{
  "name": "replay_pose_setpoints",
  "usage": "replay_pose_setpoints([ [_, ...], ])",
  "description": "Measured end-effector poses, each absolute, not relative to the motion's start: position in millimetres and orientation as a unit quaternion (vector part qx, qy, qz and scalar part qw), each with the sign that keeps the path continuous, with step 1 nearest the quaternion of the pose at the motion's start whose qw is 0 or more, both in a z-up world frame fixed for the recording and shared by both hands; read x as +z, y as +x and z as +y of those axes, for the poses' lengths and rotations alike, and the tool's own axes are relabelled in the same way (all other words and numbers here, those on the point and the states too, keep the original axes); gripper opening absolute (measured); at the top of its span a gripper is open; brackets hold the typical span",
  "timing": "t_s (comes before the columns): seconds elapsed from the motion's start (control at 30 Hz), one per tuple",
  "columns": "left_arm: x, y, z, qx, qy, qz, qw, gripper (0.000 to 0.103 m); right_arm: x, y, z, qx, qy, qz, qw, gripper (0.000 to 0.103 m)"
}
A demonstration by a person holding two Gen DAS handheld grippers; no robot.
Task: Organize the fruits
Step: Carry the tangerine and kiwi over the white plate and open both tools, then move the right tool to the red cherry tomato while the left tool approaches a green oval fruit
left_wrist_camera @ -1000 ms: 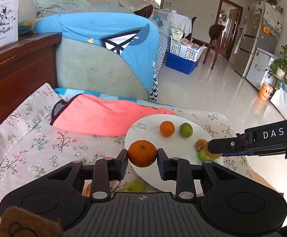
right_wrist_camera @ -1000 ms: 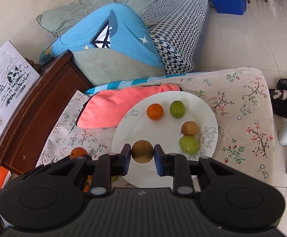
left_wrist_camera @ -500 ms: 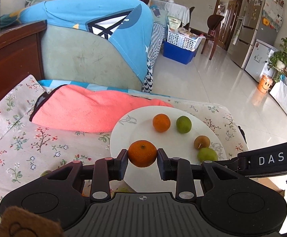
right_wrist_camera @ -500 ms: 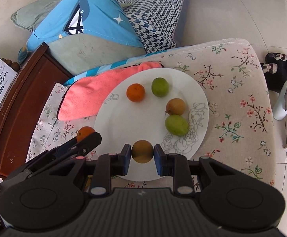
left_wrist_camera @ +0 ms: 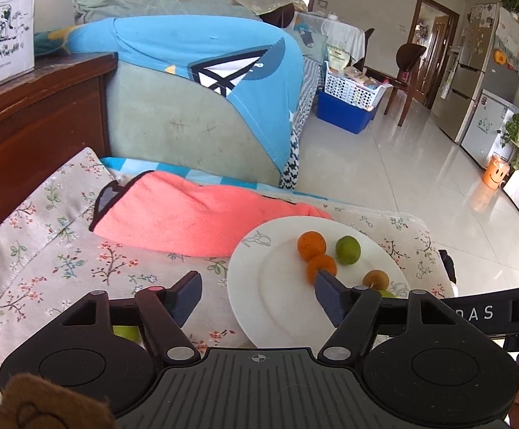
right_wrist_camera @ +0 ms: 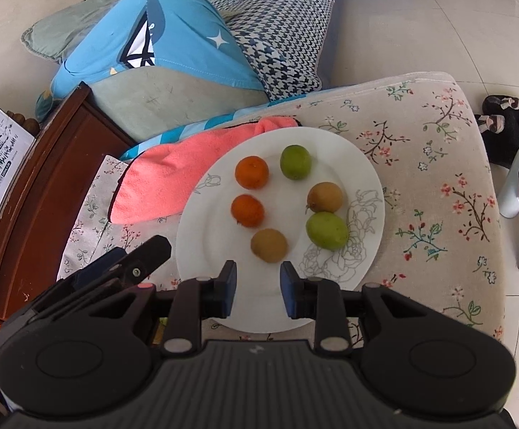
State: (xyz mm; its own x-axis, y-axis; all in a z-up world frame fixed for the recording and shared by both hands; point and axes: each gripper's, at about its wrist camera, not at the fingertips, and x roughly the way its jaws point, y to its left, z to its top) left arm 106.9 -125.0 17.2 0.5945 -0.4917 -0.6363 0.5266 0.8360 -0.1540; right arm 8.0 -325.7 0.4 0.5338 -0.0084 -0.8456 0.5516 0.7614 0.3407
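A white plate [right_wrist_camera: 330,143] lies on the flowered cushion and holds two oranges [right_wrist_camera: 252,172] [right_wrist_camera: 247,209], a lime [right_wrist_camera: 295,161], a green pear [right_wrist_camera: 327,230] and two kiwis [right_wrist_camera: 324,196] [right_wrist_camera: 269,245]. My right gripper [right_wrist_camera: 258,286] hovers over the plate's near rim. Its jaws are opening with nothing between them, and the nearer kiwi lies just ahead of the pads. My left gripper [left_wrist_camera: 257,295] is opening wide over the plate's left rim [left_wrist_camera: 238,279] and holds nothing. The nearer orange [left_wrist_camera: 322,266] rests on the plate beyond its right finger [left_wrist_camera: 327,295].
A pink towel [right_wrist_camera: 159,178] lies against the plate's far left edge. Behind it stand a wooden cabinet [left_wrist_camera: 27,125] and a sofa with a blue cloth [right_wrist_camera: 159,43]. A green fruit [left_wrist_camera: 127,332] lies on the cushion under the left gripper. Slippers [right_wrist_camera: 509,121] sit on the floor at right.
The left jaws sprang open and the orange they held now lies on the plate beside the other orange. The right jaws parted from the kiwi, which now rests on the plate.
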Motion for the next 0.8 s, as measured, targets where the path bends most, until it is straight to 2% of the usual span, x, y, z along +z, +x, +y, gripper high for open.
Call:
replay_pose_setpoints([
  [0.3,34.2,98.7,-87.4,-0.256,0.062,0.347,0.9,0.08,1.8,10.8,-305.7,-0.128,0.26,0.459,0.84,0.03],
  [0.4,33.8,95.7,-71.4,-0.243,0.06,0.353,0.902,0.08,1.5,11.1,-296.1,-0.107,0.251,0.461,0.844,0.032],
  [0.8,16.2,87.8,-26.4,-0.206,0.043,0.383,0.899,0.08,-10.3,1.9,-246.3,-0.004,0.199,0.492,0.847,0.032],
])
